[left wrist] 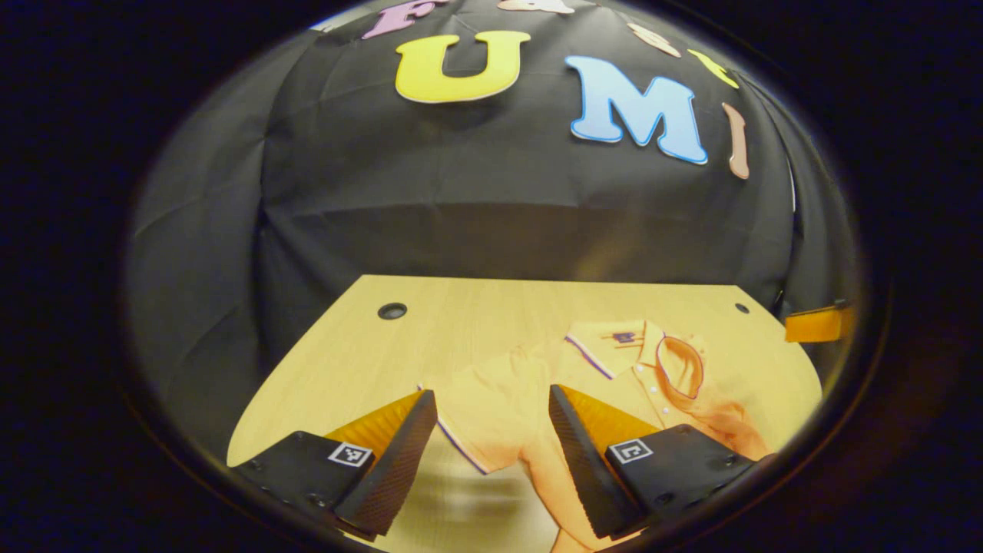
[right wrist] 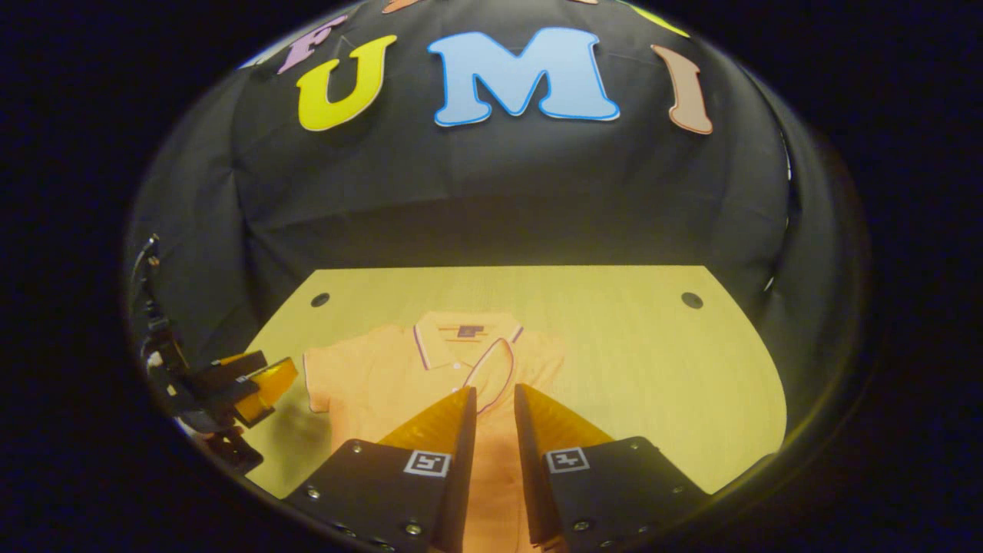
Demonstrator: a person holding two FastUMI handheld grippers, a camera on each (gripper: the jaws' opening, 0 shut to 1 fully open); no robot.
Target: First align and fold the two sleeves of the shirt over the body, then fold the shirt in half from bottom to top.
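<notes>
Orange polo shirt [right wrist: 430, 369] lies flat on the wooden table [right wrist: 645, 361], collar toward the booth wall, its right sleeve [right wrist: 495, 369] folded over the chest, the left sleeve [left wrist: 476, 415] out flat. Your left gripper [left wrist: 491, 438] hovers over that sleeve, fingers spread wide. Your right gripper [right wrist: 493, 430] sits above the body, fingers nearly together with a narrow gap, gripping nothing.

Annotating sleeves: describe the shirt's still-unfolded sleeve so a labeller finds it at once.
Start at the wooden table, then the orange polo shirt lying collar-up on it. The sleeve sticks out flat on the shirt's left in the right gripper view, toward the left gripper; the other sleeve lies folded over the chest.
</notes>
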